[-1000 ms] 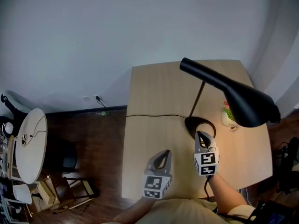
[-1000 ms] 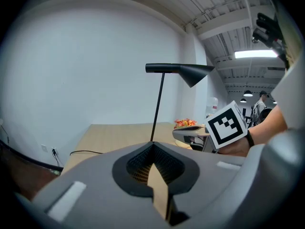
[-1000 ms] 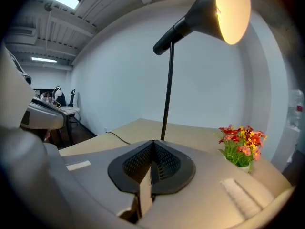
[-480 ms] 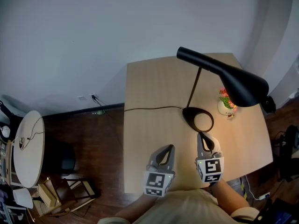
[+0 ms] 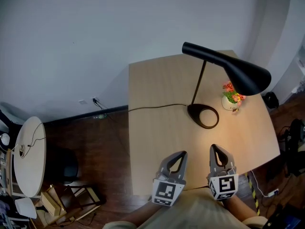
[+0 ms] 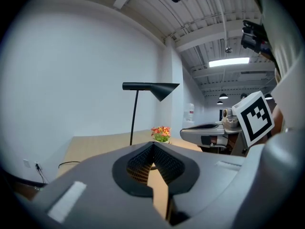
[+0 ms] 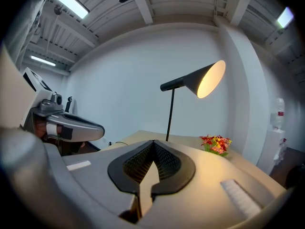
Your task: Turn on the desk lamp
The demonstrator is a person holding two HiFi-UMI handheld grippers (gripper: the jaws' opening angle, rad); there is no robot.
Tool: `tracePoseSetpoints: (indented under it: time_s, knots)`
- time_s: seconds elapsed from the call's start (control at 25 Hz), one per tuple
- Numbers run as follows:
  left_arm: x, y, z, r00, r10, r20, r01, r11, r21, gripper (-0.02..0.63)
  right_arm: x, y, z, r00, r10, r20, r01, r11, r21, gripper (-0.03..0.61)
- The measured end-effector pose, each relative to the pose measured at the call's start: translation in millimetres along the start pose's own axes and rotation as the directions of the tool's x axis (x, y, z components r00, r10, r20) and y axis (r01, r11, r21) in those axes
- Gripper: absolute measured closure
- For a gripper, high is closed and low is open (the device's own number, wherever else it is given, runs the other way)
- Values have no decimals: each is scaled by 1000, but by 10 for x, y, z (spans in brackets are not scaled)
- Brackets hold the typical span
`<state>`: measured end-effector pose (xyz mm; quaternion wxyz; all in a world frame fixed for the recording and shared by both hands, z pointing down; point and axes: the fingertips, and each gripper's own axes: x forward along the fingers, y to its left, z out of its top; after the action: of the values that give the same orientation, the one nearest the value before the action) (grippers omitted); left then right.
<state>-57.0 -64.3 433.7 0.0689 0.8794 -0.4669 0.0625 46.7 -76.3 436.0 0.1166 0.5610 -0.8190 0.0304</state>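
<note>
While the right gripper [image 5: 218, 148] hangs over the near edge of the counter [image 5: 152, 137], its jaws are pressed together at the tips with nothing between them. The left gripper [image 5: 182, 153] just beside it is the same, closed on air. Neither touches anything.

Out past them stands the lamp [image 5: 204, 116]. Its round base sits well apart from both grippers, toward the far right of the counter. A thin pole rises from the base, and the black shade [image 5: 248, 78] leans out to the right. In the right gripper view the mouth of the shade glows warm, and a yellowish pool of light lies on the wood below. I'd judge the lamp lit and the job as good as done.

The sensible move now, I think, is to draw the grippers straight toward the body, low and level, not sweeping sideways. I cannot make out where the switch sits, so any second press would need a look first.

The small pot of flowers [image 5: 231, 99] stands just beside the base, under the shade and close to the counter's right edge; it would likely tip easily. The cord [image 5: 152, 108] trails left from the base and off the left edge. Between the grippers and the base the wood is bare, so there is plenty of room there. The near edge lies right under the jaws.
</note>
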Motion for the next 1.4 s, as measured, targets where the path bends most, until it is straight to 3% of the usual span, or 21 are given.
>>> tracePoseSetpoints:
  time_s: [0.24, 0.64, 0.96, 1.16, 1.4]
  knots:
    - [-333, -186, -147, 996, -90, -9, 90, 996, 8, 615, -371, 367, 27, 1000, -31, 4, 31, 1000, -5, 580]
    - [-526, -594, -200, 979, -206, 10, 205, 978, 27, 615, -957, 422, -144, 991, -134, -28, 133, 990, -40, 578]
    - [-548, -843, -141, 982, -190, 2, 190, 980, 63, 615, -1211, 271, -51, 990, -139, 29, 139, 990, -3, 578]
    - [-575, -1229, -66, 979, -206, 2, 205, 974, 99, 615, -1542, 54, -82, 985, -163, 51, 161, 986, 35, 578]
    - [-652, -1706, -140, 984, -174, -48, 178, 980, 90, 615, -1944, -149, -215, 990, -124, 71, 118, 990, 82, 578]
